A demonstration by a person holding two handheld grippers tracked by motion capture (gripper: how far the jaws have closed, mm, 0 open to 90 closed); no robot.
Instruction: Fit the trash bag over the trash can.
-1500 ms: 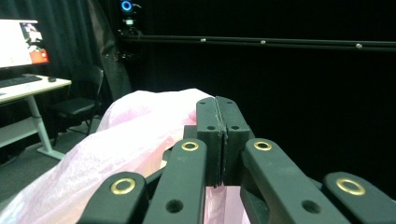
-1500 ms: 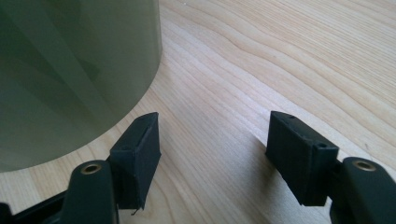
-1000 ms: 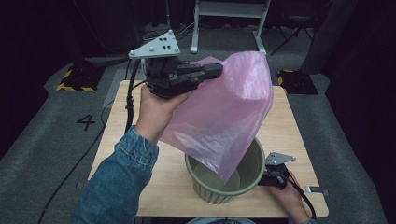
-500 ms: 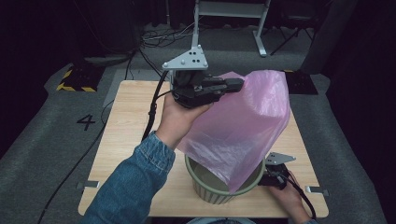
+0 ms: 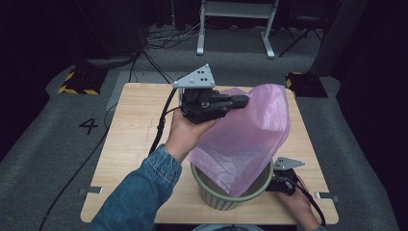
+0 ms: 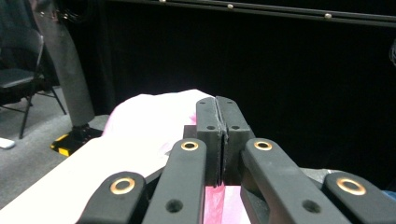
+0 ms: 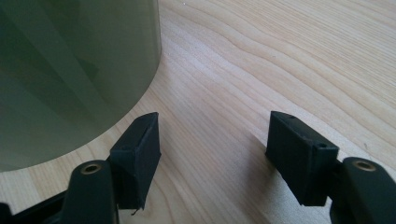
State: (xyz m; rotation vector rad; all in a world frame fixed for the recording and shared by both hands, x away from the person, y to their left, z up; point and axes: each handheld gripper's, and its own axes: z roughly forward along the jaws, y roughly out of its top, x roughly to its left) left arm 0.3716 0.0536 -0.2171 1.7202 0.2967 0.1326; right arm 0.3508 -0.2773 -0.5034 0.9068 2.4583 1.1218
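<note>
The pink bag [image 5: 245, 139] hides the far inner wall and floor of the green bin [image 5: 226, 195]; its lower end drops out of sight inside. In the left gripper view, the bag's pinched edge disappears between the closed jaws. The right gripper [image 5: 284, 180] is partly masked by the bin's rim. The right gripper view crops the bin at top and left.

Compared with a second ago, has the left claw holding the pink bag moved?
Yes. In the high view the left claw, shut on the pink bag, has shifted right across the table and toward the green bin.
</note>
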